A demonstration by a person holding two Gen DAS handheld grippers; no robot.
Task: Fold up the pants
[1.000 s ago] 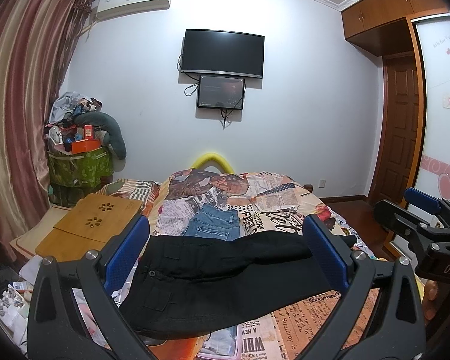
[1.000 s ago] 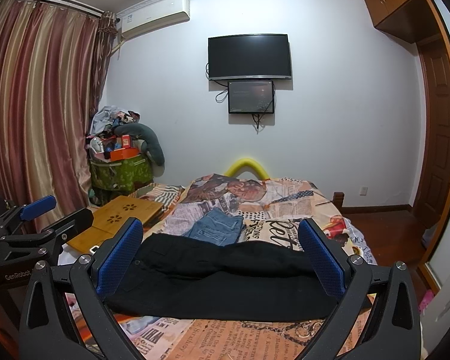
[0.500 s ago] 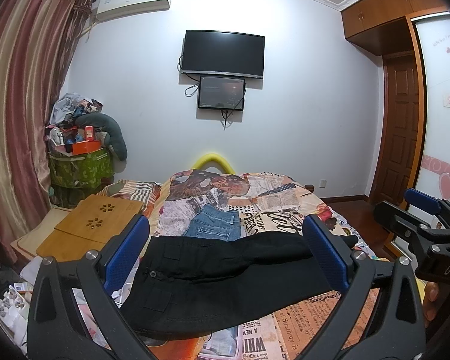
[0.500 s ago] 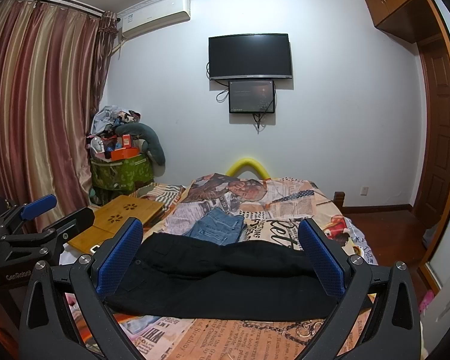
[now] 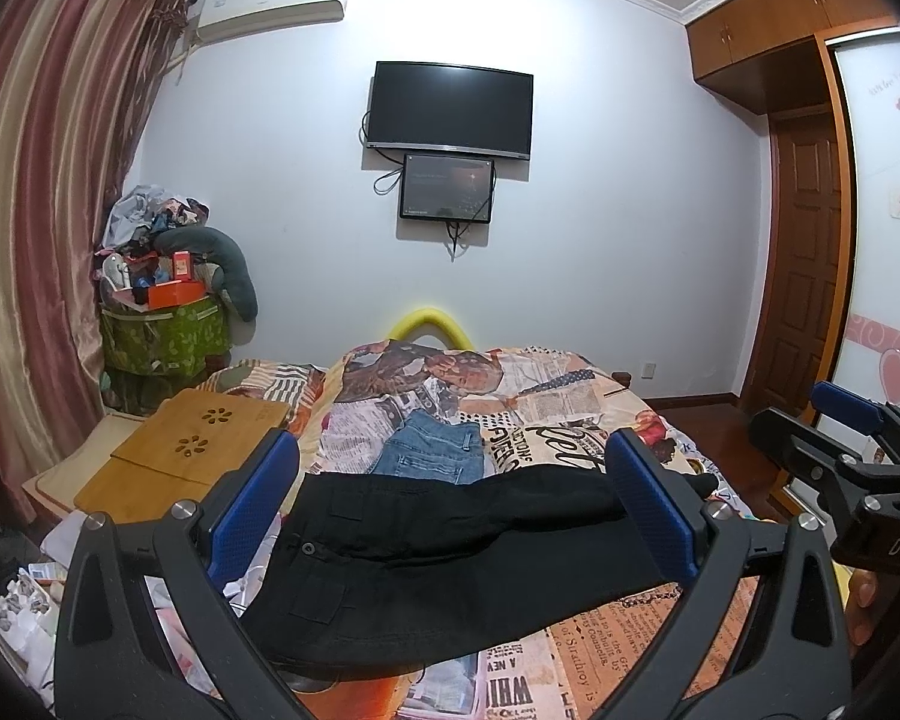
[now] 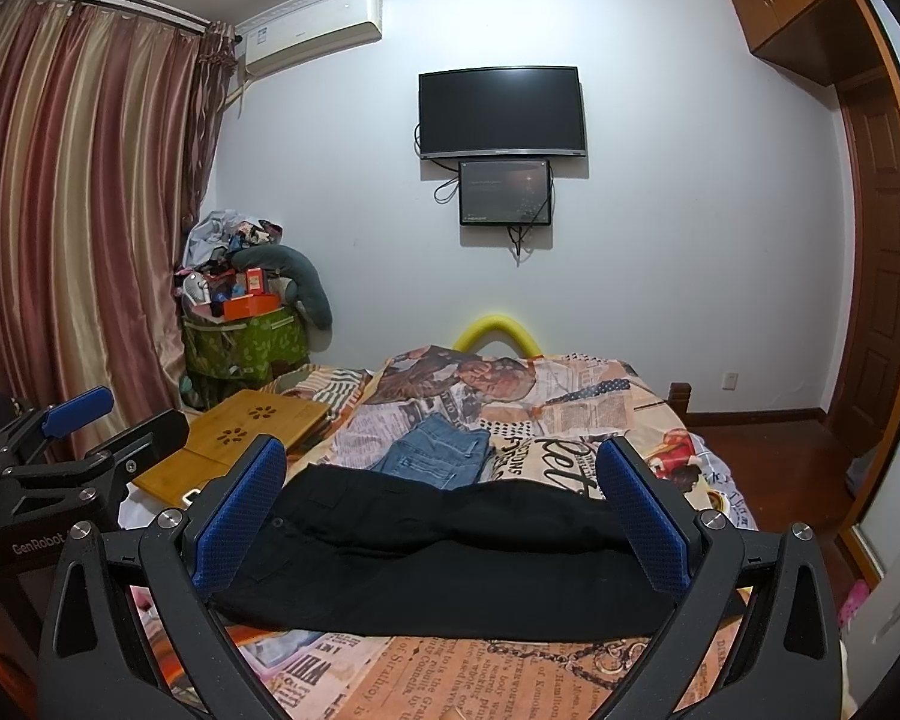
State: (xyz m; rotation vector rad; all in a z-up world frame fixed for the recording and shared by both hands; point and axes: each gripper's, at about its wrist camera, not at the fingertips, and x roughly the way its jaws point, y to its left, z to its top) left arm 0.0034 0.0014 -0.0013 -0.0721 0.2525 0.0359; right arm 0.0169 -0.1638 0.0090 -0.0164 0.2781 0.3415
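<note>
Black pants (image 5: 438, 546) lie flat across the bed, waist to the left and legs to the right; they also show in the right wrist view (image 6: 444, 558). My left gripper (image 5: 450, 504) is open and empty, held above the near side of the pants without touching them. My right gripper (image 6: 441, 507) is open and empty too, hovering over the pants. The right gripper shows at the right edge of the left wrist view (image 5: 852, 456); the left gripper shows at the left edge of the right wrist view (image 6: 78, 438).
Folded blue jeans (image 5: 432, 450) lie on the newspaper-print bedspread (image 5: 558, 402) just behind the pants. A wooden lap desk (image 5: 192, 450) sits at the bed's left. A cluttered green bin (image 5: 162, 336), curtains and a wall TV (image 5: 450, 108) are beyond; a door is on the right.
</note>
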